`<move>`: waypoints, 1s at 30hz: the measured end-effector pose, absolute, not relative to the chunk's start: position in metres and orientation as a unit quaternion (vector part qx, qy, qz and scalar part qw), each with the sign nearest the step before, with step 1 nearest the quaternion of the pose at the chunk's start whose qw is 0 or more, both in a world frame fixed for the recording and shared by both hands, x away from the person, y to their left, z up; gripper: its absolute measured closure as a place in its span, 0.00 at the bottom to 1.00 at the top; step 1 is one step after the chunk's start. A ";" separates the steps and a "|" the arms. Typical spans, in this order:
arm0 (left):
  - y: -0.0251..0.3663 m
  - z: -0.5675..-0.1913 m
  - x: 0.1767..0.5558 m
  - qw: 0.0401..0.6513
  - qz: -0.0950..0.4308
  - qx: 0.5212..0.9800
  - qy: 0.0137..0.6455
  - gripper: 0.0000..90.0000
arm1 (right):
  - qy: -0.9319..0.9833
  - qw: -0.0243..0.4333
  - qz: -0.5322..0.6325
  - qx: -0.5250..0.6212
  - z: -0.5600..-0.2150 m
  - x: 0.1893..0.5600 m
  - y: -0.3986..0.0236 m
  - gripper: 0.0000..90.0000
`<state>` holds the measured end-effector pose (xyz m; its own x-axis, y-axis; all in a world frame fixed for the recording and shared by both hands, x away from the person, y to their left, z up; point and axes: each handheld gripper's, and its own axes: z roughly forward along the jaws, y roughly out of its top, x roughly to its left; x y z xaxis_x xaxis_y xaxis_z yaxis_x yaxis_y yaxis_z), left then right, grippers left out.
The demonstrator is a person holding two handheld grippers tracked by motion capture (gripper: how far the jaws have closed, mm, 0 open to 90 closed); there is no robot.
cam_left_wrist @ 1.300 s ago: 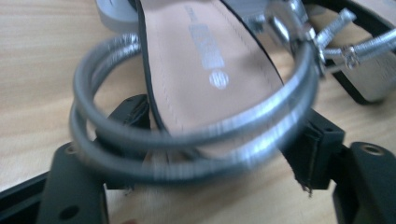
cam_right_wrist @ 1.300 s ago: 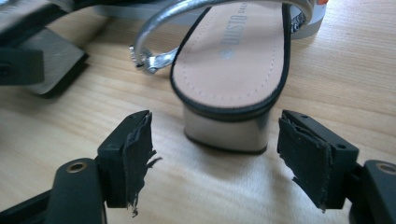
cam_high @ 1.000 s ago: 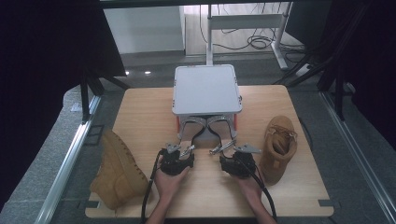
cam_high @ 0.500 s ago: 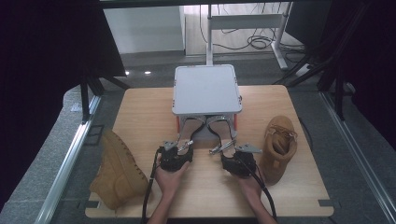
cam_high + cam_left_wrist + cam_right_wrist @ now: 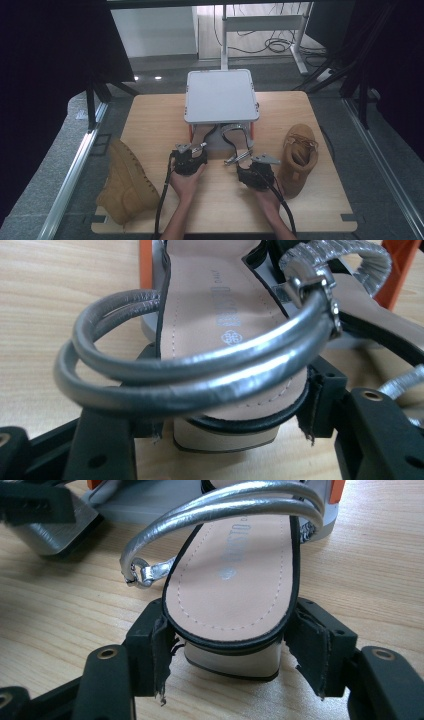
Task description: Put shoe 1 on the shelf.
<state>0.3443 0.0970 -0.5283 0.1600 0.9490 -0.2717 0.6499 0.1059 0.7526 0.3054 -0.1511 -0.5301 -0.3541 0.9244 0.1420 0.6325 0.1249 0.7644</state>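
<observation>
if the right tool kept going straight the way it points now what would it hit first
The right tool already has the heel of a silver sandal between its jaws, pads at the sole's edges. Pushed on, it would likely drive that sandal toward the grey stand with orange legs just ahead; depth is unclear.

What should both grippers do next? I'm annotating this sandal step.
Probably draw both sandals back out from under the rack. The left gripper clamps the left sandal at its heel, the right gripper the right sandal, and their toes lie beneath it.
</observation>
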 end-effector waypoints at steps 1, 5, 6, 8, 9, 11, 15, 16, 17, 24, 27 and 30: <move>0.097 -0.528 0.346 0.408 0.183 0.641 0.624 0.45 | 0.726 0.188 0.387 0.536 -0.530 0.305 -0.151 0.42; 0.098 -0.527 0.352 0.412 0.181 0.633 0.630 0.45 | 0.726 0.188 0.388 0.536 -0.530 0.305 -0.151 0.42; 0.097 -0.526 0.353 0.411 0.182 0.631 0.632 0.45 | 0.726 0.189 0.388 0.536 -0.530 0.305 -0.151 0.42; 0.098 -0.524 0.356 0.413 0.183 0.628 0.633 0.45 | 0.726 0.189 0.388 0.536 -0.530 0.305 -0.151 0.43; 0.098 -0.523 0.357 0.414 0.183 0.627 0.634 0.45 | 0.726 0.189 0.388 0.535 -0.530 0.305 -0.151 0.43; 0.097 -0.521 0.360 0.413 0.187 0.626 0.635 0.45 | 0.726 0.190 0.387 0.535 -0.530 0.305 -0.151 0.43; 0.099 -0.522 0.364 0.421 0.184 0.615 0.640 0.45 | 0.727 0.191 0.387 0.535 -0.530 0.305 -0.151 0.43; 0.098 -0.522 0.365 0.422 0.186 0.614 0.640 0.45 | 0.727 0.191 0.387 0.535 -0.530 0.305 -0.151 0.43; 0.098 -0.522 0.365 0.421 0.187 0.615 0.640 0.45 | 0.727 0.191 0.387 0.534 -0.530 0.305 -0.151 0.43; 0.093 -0.520 0.374 0.412 0.197 0.618 0.640 0.45 | 0.727 0.191 0.387 0.534 -0.530 0.305 -0.151 0.43; 0.091 -0.521 0.377 0.410 0.202 0.617 0.641 0.45 | 0.727 0.192 0.387 0.535 -0.530 0.305 -0.151 0.43; 0.089 -0.524 0.378 0.407 0.207 0.619 0.639 0.45 | 0.726 0.192 0.387 0.534 -0.531 0.305 -0.151 0.43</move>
<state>0.3782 0.0886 -0.5236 0.0972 0.9597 -0.2639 0.6221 0.1483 0.7688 0.3049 -0.1506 -0.5306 -0.3551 0.9251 0.1346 0.6279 0.1293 0.7675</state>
